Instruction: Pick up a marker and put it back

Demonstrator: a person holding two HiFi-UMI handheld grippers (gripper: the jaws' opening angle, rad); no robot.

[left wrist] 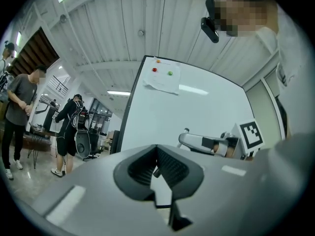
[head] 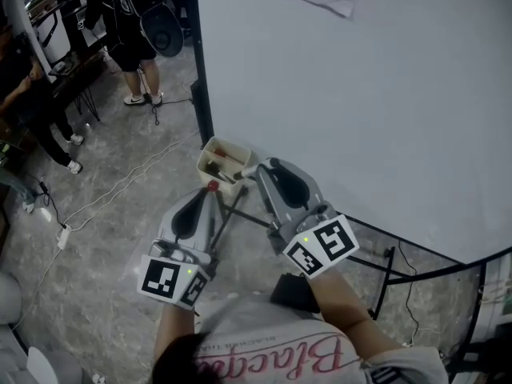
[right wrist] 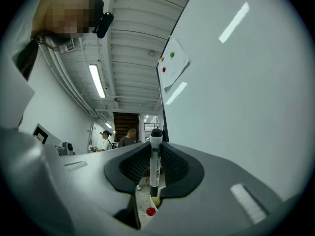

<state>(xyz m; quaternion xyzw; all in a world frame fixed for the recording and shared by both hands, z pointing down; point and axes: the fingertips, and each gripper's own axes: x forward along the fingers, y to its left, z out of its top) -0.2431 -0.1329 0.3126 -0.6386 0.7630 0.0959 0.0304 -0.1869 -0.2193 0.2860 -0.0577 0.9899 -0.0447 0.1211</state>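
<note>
A white marker with a black cap [right wrist: 155,160] stands upright between the pads of my right gripper [right wrist: 154,167], which is shut on it. In the head view that gripper [head: 251,171] hangs just right of a cream tray [head: 210,152] at the whiteboard's lower left corner; several markers lie in the tray. My left gripper [head: 211,194] is just below the tray, next to a small red ball [head: 212,186]. Its jaws [left wrist: 157,170] meet with nothing between them. The right gripper's body [left wrist: 206,142] shows in the left gripper view.
A large whiteboard [head: 360,94] fills the right side, with a paper sheet [left wrist: 162,77] held by magnets near its top. The board's black stand legs [head: 392,270] lie below. People [head: 132,22] stand at the far left, and cables [head: 120,186] run over the grey floor.
</note>
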